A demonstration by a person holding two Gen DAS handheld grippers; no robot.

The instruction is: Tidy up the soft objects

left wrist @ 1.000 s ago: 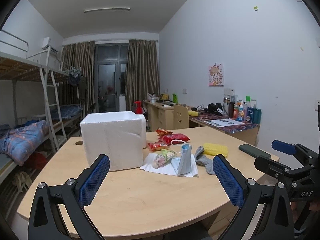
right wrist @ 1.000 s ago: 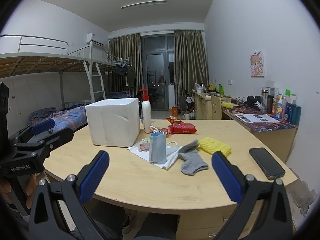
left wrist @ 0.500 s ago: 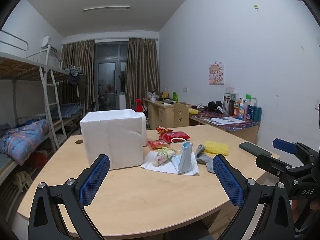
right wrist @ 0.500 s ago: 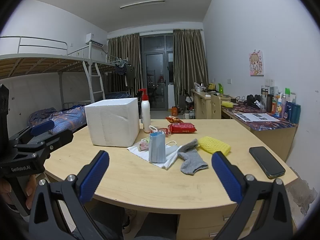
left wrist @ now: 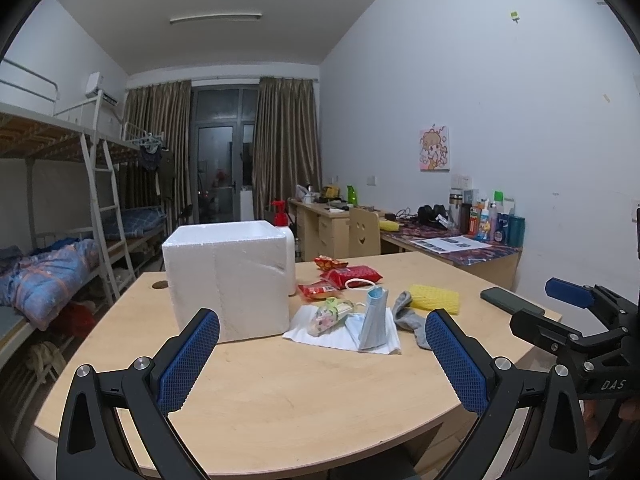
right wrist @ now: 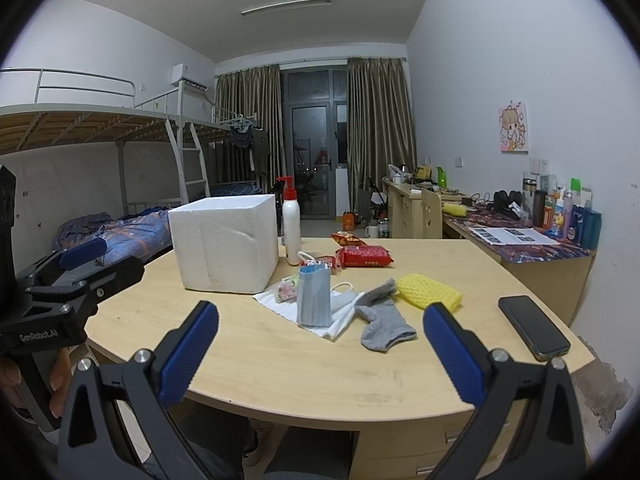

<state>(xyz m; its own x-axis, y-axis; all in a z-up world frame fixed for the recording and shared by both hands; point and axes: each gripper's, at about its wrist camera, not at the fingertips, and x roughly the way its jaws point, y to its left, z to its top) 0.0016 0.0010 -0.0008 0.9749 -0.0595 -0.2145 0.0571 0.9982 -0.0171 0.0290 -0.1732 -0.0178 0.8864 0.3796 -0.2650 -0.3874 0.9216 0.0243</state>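
On the wooden table (left wrist: 280,392) lie a white cloth (left wrist: 304,330), a blue face mask (left wrist: 373,322) standing on it, a small patterned bundle (left wrist: 329,316), a grey sock (left wrist: 412,318) and a yellow sponge (left wrist: 436,299). The same mask (right wrist: 315,296), sock (right wrist: 383,320) and sponge (right wrist: 430,291) show in the right wrist view. A white foam box (left wrist: 230,276) stands left of them. My left gripper (left wrist: 320,364) is open and empty, short of the objects. My right gripper (right wrist: 320,356) is open and empty above the table's near edge.
Red snack packets (left wrist: 350,274) and a white pump bottle (right wrist: 291,226) stand behind the soft things. A dark phone (right wrist: 534,327) lies at the table's right edge. A bunk bed (left wrist: 52,248) is at the left, desks with clutter (left wrist: 460,236) at the right.
Both views have shifted only slightly; the left gripper's view has tilted a little. Nothing on the table has moved and both grippers stay open.
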